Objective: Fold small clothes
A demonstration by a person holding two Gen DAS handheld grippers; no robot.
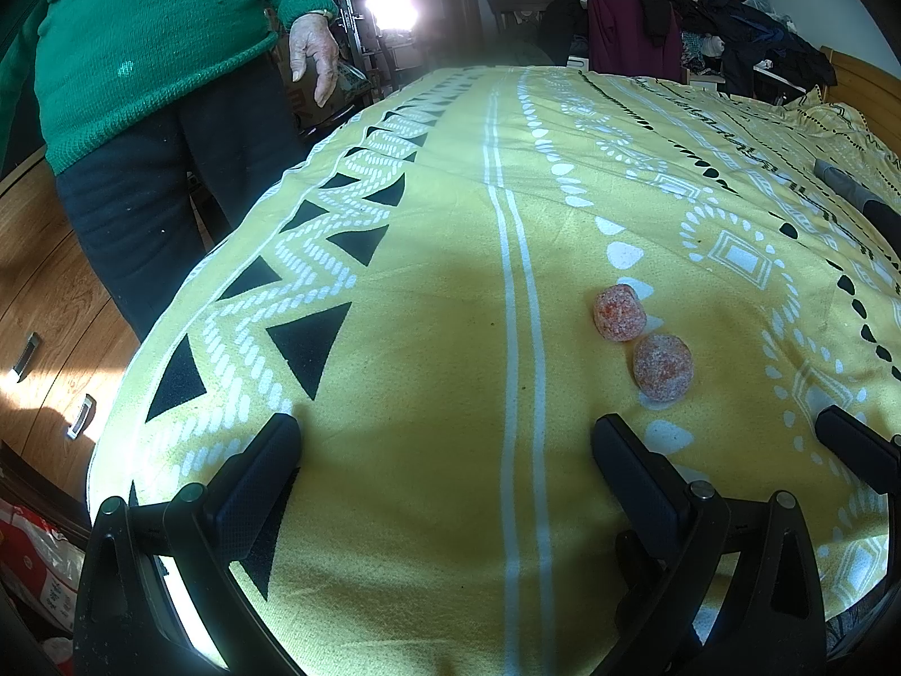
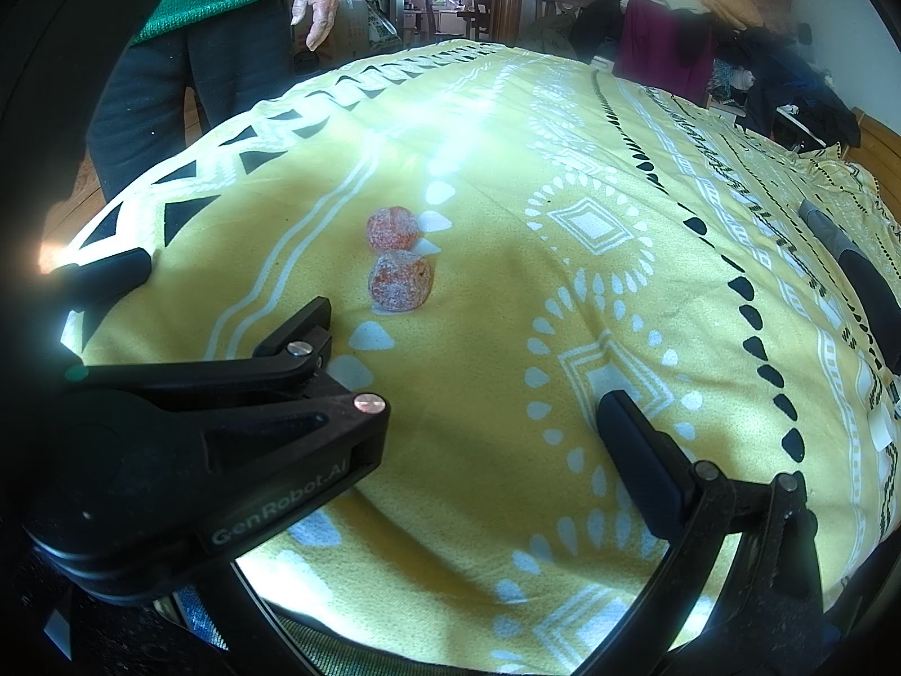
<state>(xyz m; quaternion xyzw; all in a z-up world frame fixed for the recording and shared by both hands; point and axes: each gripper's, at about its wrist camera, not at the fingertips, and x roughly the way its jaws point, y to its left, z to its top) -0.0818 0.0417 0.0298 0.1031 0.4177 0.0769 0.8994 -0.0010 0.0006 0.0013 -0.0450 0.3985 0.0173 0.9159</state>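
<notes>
Socks (image 1: 642, 341) (rolled), pair lying diagonally, touching

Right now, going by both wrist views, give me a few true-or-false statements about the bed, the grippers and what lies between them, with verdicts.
1. Two orange balls lie side by side on the yellow bedspread. True.
2. The left gripper is shut on a ball. False: its fingers stand wide apart with only bedspread between them.
3. The right gripper is open and holds nothing. True.
4. A person in a green sweater stands beside the bed. True.
5. A folded shirt lies flat in the middle of the bed. False: no garment is spread there; only the balls, while clothes are piled beyond the far end.
</notes>
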